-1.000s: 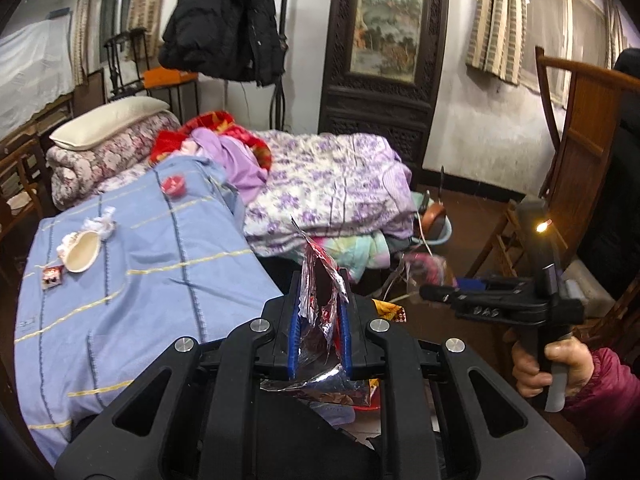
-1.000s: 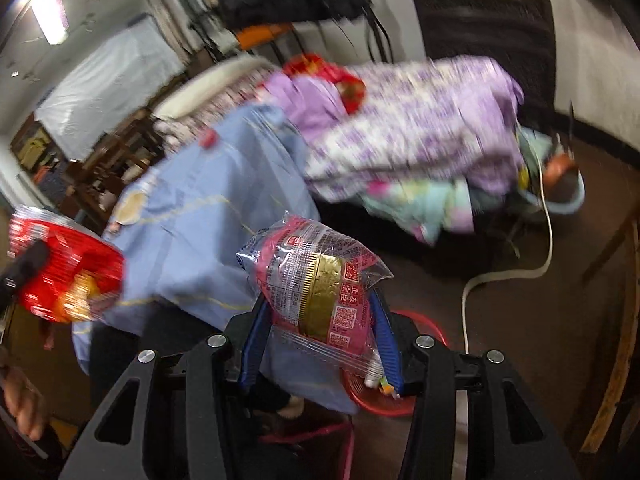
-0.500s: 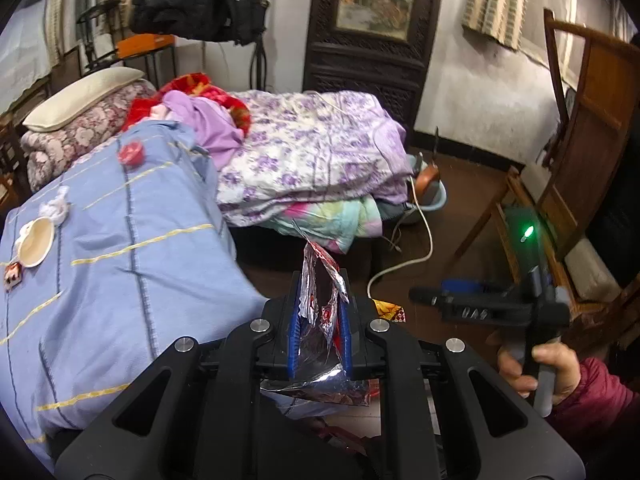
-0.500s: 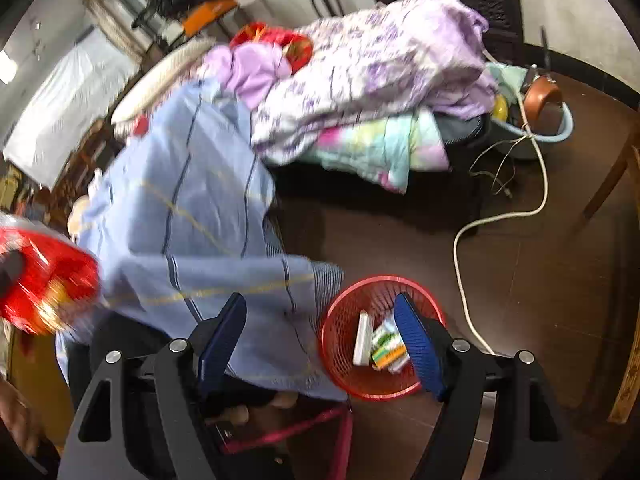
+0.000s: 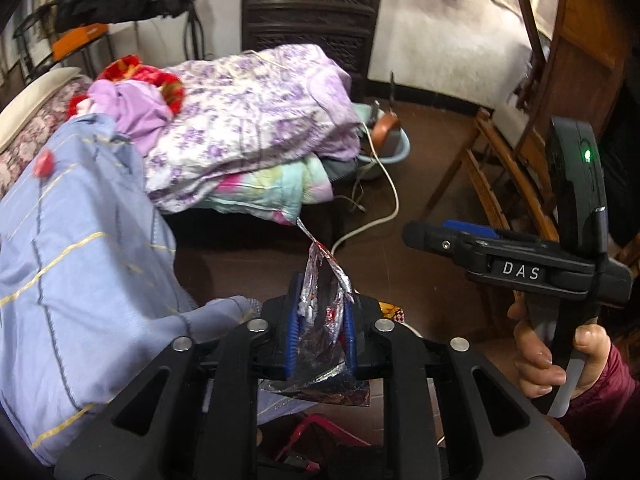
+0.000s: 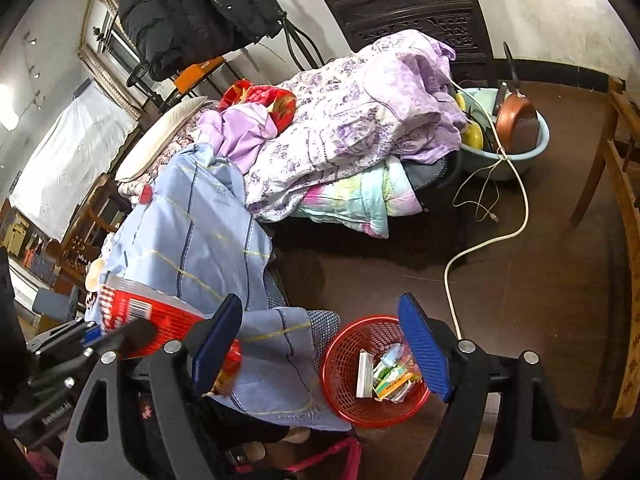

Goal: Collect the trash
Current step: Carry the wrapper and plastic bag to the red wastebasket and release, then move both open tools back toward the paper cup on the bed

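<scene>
My left gripper (image 5: pixel 320 336) is shut on a crumpled red and silver foil snack bag (image 5: pixel 322 312); the bag also shows red at the lower left of the right wrist view (image 6: pixel 156 320). My right gripper (image 6: pixel 320 352) is open and empty, held above a red mesh trash basket (image 6: pixel 344 392) on the floor. Several wrappers (image 6: pixel 388 376) lie in the basket. The right gripper also shows side-on in the left wrist view (image 5: pixel 448 240), held in a hand.
A blue striped sheet (image 6: pixel 200 232) covers the table at left, with a small red item (image 5: pixel 42 162) on it. Purple floral bedding (image 6: pixel 360 120) is piled behind. A white cable (image 6: pixel 480 248) crosses the brown floor. A wooden chair (image 5: pixel 520 160) stands at right.
My right gripper opened and dropped its clear red snack packet, which now lies in the basket. Both grippers swung right, away from the table; the left still holds the foil bag.
</scene>
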